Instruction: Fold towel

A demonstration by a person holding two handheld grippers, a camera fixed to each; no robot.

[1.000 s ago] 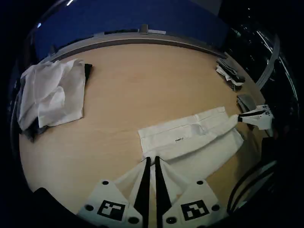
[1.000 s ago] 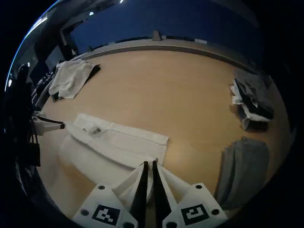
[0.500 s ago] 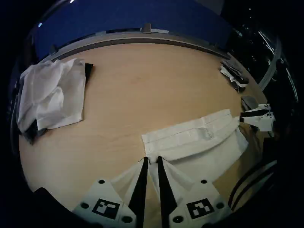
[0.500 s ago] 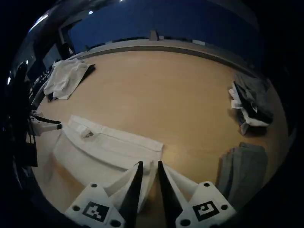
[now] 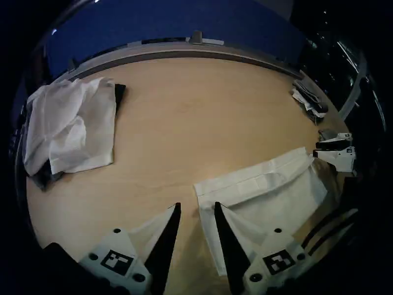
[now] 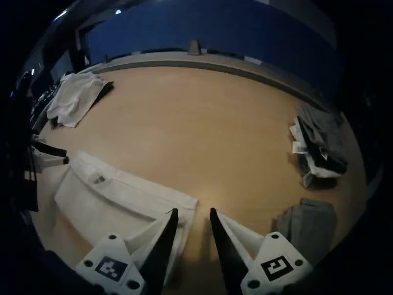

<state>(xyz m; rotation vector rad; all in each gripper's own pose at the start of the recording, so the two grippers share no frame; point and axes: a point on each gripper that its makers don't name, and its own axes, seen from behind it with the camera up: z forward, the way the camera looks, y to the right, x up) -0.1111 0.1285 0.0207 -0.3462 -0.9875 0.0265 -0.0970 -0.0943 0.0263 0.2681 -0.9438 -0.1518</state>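
A white towel (image 5: 267, 191) lies flat on the wooden table (image 5: 196, 118), with a narrow strip folded over along its far edge. My left gripper (image 5: 196, 207) is open just short of the towel's near left corner, one finger over the cloth. In the right gripper view the same towel (image 6: 115, 196) spreads to the left, and my right gripper (image 6: 192, 213) is open at its right corner, holding nothing. Each gripper also appears at the towel's far end in the other's view: the right gripper (image 5: 336, 152) and the left gripper (image 6: 46, 155).
A crumpled pile of white cloth (image 5: 73, 123) over something dark sits at the far left of the table. A stack of grey and white cloths (image 6: 319, 147) and a folded grey towel (image 6: 307, 221) lie at the right side. A blue partition (image 5: 172, 22) backs the table.
Both grippers were shut on the towel's corners and have since opened and let go. The towel now rests flat on the table, and both grippers have drawn back a little.
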